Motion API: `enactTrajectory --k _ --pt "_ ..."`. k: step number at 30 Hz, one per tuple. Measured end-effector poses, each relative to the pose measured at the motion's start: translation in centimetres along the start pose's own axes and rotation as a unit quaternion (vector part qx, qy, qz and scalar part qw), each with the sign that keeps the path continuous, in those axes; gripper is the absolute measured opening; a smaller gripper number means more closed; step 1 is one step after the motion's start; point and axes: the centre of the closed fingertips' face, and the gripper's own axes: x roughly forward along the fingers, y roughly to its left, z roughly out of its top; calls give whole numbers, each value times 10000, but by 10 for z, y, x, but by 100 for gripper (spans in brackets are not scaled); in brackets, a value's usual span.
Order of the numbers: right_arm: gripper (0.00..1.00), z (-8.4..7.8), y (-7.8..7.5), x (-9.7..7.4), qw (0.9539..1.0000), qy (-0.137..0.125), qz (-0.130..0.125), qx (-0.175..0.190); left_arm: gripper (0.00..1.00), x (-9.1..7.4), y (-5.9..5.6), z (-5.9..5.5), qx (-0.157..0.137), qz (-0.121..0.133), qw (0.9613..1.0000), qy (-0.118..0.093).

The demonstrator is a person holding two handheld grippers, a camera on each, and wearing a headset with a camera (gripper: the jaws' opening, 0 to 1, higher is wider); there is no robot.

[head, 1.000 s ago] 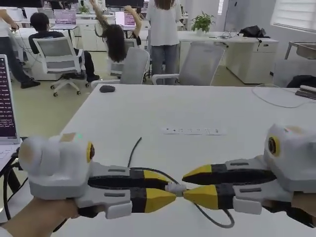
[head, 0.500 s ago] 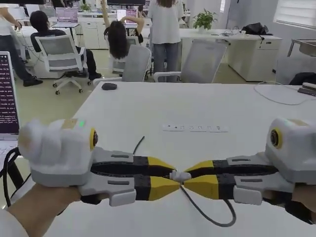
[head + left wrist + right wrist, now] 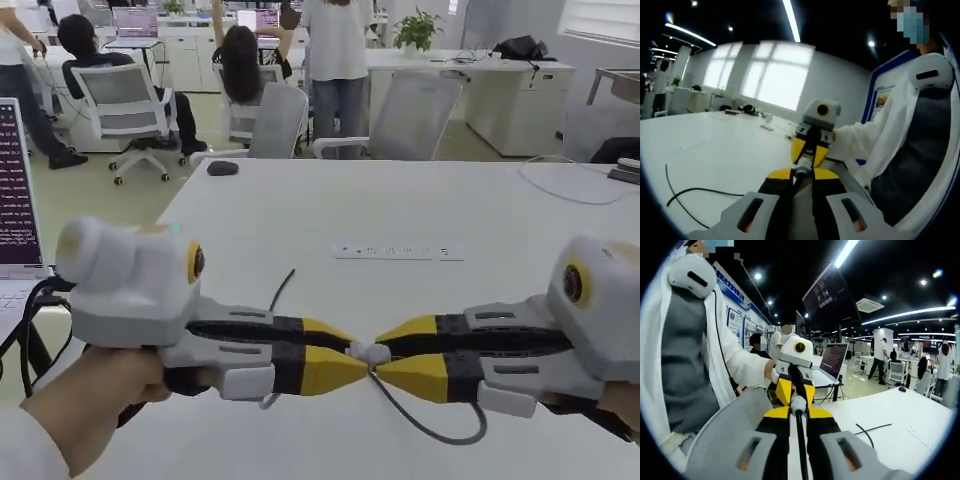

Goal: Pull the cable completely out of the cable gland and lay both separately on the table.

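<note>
A small white cable gland (image 3: 371, 353) hangs above the white table (image 3: 420, 215), held between two yellow-tipped grippers that meet tip to tip. My left gripper (image 3: 352, 360) comes in from the left and is shut on the gland (image 3: 801, 170). My right gripper (image 3: 388, 358) comes in from the right, shut on the black cable (image 3: 800, 440) just behind the gland (image 3: 797, 404). The cable (image 3: 430, 432) loops down under the right gripper, passes behind the left one and ends on the table (image 3: 281, 288). The cable sits in the gland.
A white power strip (image 3: 398, 252) lies mid-table, and a black mouse (image 3: 222, 168) sits at the far left corner. A laptop screen (image 3: 12, 195) stands off the left edge. Office chairs (image 3: 268, 125) and people stand beyond the far edge.
The picture has shifted a little with my head. Both grippers stay tip to tip at the gland, their grips unchanged, and the cable loop hangs as before.
</note>
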Motion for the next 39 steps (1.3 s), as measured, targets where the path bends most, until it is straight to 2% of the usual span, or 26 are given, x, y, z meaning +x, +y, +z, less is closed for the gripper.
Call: enactTrajectory --k 4,6,8,10,12,15,17,18,19,20,21,22,24,25,27,29,30,32,35,39 --pt "8 -2 1 -1 9995 -9 76 -315 13 -1 0 -3 -144 -49 9999 -50" --pt "8 -4 2 -1 9981 48 110 -610 13 0 0 -5 -232 -71 9997 -30" --pt "8 -5 4 0 9963 96 126 -849 13 0 -1 -8 -469 -126 9988 -44" --pt "8 -5 6 0 9960 103 148 -873 13 -1 -2 -8 -467 -145 9988 -77" --pt "8 -8 7 0 9940 165 172 -1067 13 0 -3 -10 -486 -144 9987 -44" --pt "9 -10 8 0 9947 190 207 -988 13 1 -6 -13 -378 -138 9992 18" --pt "10 -14 6 -1 9957 251 193 -868 14 2 -4 -13 -15 -27 10000 61" --pt "11 -16 7 -1 9975 302 183 -605 14 2 -4 -13 262 0 9996 108" --pt "12 -17 7 -1 9990 282 221 -269 14 2 -4 -13 407 18 9991 122" --pt "13 -14 3 -3 9998 138 132 82 14 1 -3 -12 845 102 9962 165" --pt "17 -9 -3 -4 9997 -55 2 250 14 0 -4 -13 981 133 9948 225" --pt "21 -3 -7 -8 9971 -299 -33 706 14 0 -5 -12 1163 163 9927 265" --pt "25 1 -14 -13 9915 -493 -124 1197 15 -2 -5 -9 1474 232 9885 246" --pt "25 2 -13 -15 9905 -538 -49 1262 15 -3 -7 -6 1509 237 9881 176" --pt "29 -1 -16 -17 9884 -510 -133 1425 15 -4 -6 2 1730 333 9844 -3" --pt "30 -1 -13 -16 9833 -544 -70 1737 15 -5 -6 5 1842 390 9821 -64" --pt "29 -1 -12 -15 9833 -548 -52 1733 15 -5 -6 6 1872 392 9815 -82" --pt "29 -2 -11 -14 9818 -550 -35 1818 15 -4 -6 6 1880 384 9814 -83" --pt "29 -2 -8 -11 9799 -541 39 1919 15 -2 -7 4 2016 362 9788 -22" --pt "20 -3 -5 -7 9770 -515 114 2066 15 1 -9 4 2088 343 9774 12"
